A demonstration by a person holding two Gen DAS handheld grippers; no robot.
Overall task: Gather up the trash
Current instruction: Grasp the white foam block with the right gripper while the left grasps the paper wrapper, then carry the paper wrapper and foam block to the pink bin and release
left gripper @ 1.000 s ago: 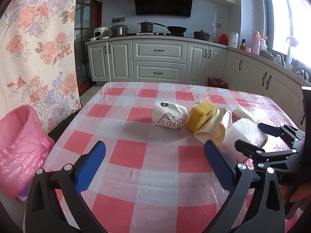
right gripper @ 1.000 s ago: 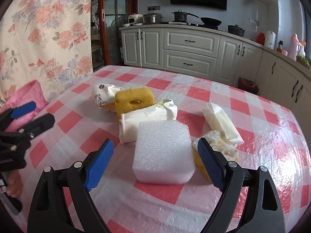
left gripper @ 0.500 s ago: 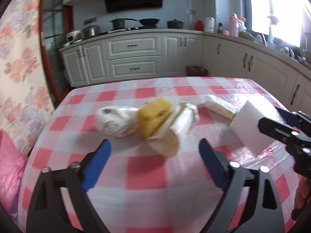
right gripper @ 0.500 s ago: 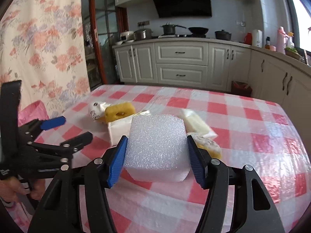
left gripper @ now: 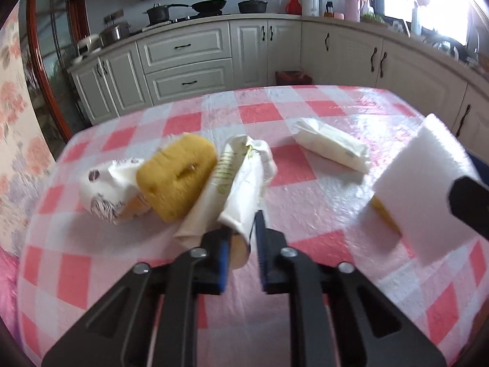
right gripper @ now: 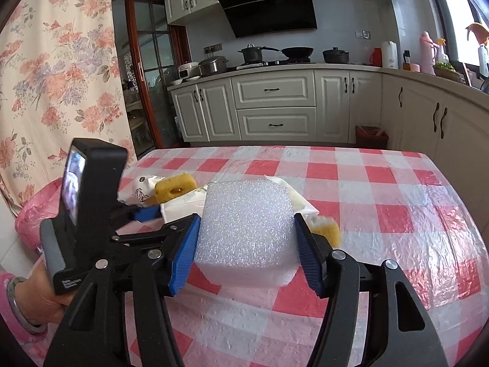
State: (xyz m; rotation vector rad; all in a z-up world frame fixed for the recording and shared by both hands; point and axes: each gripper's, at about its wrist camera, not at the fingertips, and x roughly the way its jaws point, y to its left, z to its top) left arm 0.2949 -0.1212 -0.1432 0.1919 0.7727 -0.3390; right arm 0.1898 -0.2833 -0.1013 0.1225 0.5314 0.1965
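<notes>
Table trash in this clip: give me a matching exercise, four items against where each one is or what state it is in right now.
Items:
1. white foam block
2. crumpled white wrapper
3. yellow sponge
4. white tissue pack

Places or states:
A. lies alone on the checked cloth, gripped by nothing
B. clamped between the jaws of the right gripper
C. its near end pinched by the left gripper
D. wedged between the printed paper packet and the wrapper

Pairs: 1-B, 2-C, 3-D, 4-A
</notes>
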